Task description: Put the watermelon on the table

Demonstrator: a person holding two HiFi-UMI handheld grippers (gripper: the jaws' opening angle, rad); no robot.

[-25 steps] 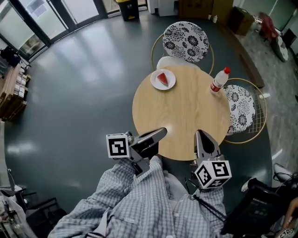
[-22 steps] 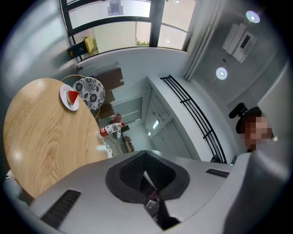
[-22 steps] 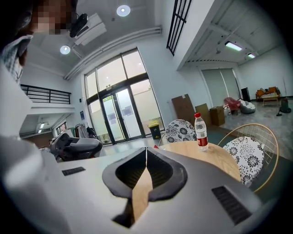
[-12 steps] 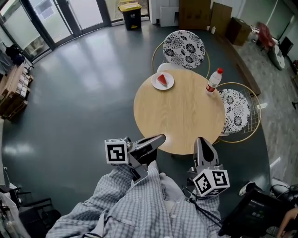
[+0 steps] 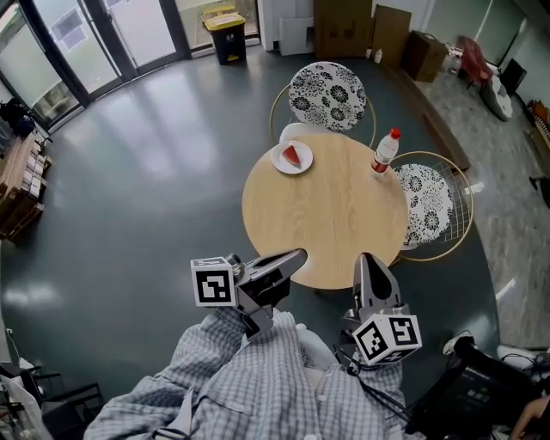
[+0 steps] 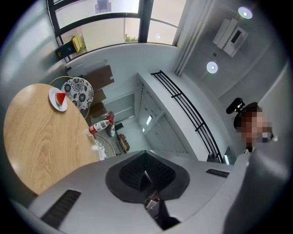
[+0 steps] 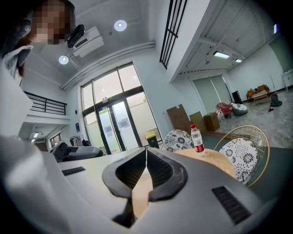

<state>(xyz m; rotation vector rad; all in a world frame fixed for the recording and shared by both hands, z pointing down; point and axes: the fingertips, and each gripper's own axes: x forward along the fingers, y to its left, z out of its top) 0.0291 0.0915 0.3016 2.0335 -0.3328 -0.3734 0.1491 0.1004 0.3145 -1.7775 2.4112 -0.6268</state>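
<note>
A red watermelon slice (image 5: 293, 155) lies on a white plate (image 5: 279, 163) at the far left of the round wooden table (image 5: 326, 215). In the left gripper view the slice (image 6: 60, 98) shows far off, upper left. My left gripper (image 5: 299, 255) hangs by the table's near edge, shut, with nothing between its jaws (image 6: 145, 153). My right gripper (image 5: 366, 258) is beside it at the same edge, shut too and empty (image 7: 146, 151). Both are close to the person's checked shirt, a full table width from the plate.
A clear bottle with a red cap (image 5: 383, 152) stands at the table's far right edge. Two patterned round chairs (image 5: 328, 93) (image 5: 427, 203) stand behind and to the right of the table. A yellow-lidded bin (image 5: 229, 34) and cardboard boxes (image 5: 344, 26) are by the far wall.
The view has pulled back and the table looks smaller and farther. Both grippers, earlier reaching over the table's near edge, now sit just at it. Both stay shut.
</note>
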